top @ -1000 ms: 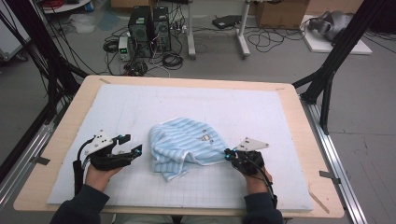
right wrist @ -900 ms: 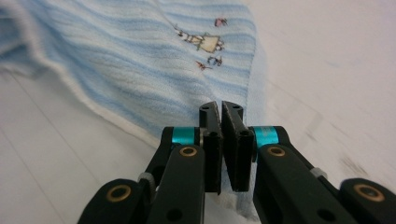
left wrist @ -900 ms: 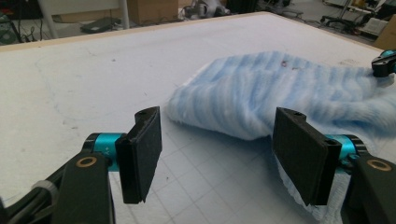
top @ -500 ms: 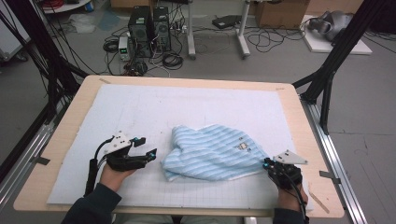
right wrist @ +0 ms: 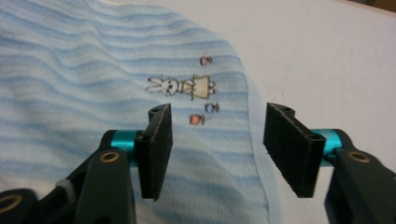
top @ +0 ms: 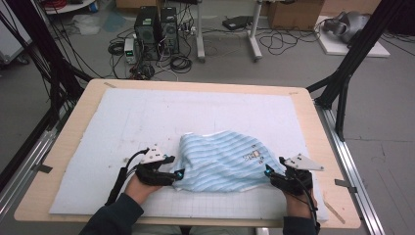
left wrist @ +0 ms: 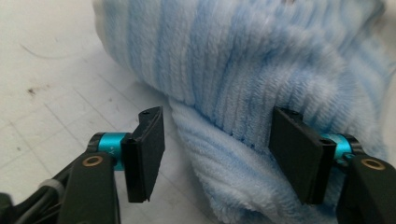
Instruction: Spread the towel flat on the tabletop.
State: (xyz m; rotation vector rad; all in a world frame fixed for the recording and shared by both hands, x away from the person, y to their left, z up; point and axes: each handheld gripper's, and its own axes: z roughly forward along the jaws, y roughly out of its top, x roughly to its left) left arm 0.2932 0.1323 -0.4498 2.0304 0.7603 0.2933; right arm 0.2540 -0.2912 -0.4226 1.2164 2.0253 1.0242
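Pale blue and white striped, a soft ribbed towel (top: 222,162) lies bunched on the near half of a white padded mat (top: 147,117) that covers a light wooden table (top: 303,105). A person sits at the near edge, dark sleeves coming in from below, a black two-jaw gripper in each hand.

The left gripper (top: 176,174) sits at the towel's left end. In the left gripper view, its two black jaws stand wide apart, gripping nothing. A thick rolled fold of the towel (left wrist: 261,93) fills the space ahead of and between the jaws. The far-side jaw pad (left wrist: 296,154) presses against the fabric, while the other pad (left wrist: 145,151) stands over bare mat (left wrist: 56,84), just beside the fold's edge. The mat there shows a faint printed grid and a few dark specks.

The right gripper (top: 268,172) sits at the towel's right end. In the right gripper view, its jaws are also spread wide and hold nothing. The towel (right wrist: 93,93) lies flat ahead of them and under the gap; its hemmed edge runs between the jaws, nearer the outer one. Just ahead of the jaws is a small embroidered rabbit motif (right wrist: 180,86) with tiny coloured dots around it. Beyond the outer jaw is bare mat (right wrist: 327,56).

Past the table's far edge, the grey floor holds computer towers (top: 156,27) and tangled cables (top: 274,41).
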